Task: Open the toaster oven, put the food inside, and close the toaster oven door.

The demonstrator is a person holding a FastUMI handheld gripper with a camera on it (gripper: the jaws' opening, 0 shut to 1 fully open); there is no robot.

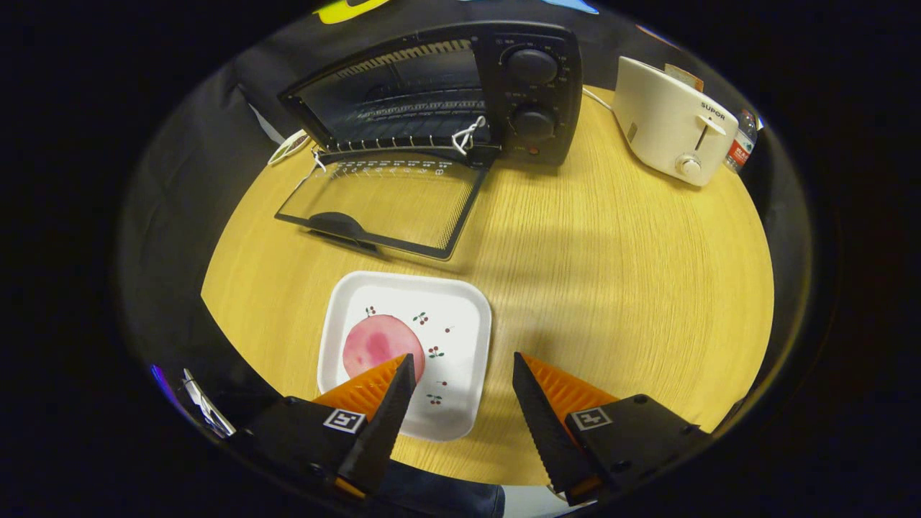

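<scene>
A black toaster oven (460,93) stands at the far side of the round wooden table (619,288). Its glass door (381,205) lies folded down flat toward me, and the wire rack inside shows. Nearer to me sits a square white plate (460,324) with small cherry prints. A round pink piece of food (378,345) lies on the plate's left half. My gripper (464,367) hovers open above the plate's near right part. The left finger's tip overlaps the food's near edge in the view, and nothing sits between the fingers.
A white pop-up toaster (673,122) stands to the right of the oven, with a small bottle (741,144) behind it. A white cord runs between the two appliances. Bare wood spreads to the right of the plate.
</scene>
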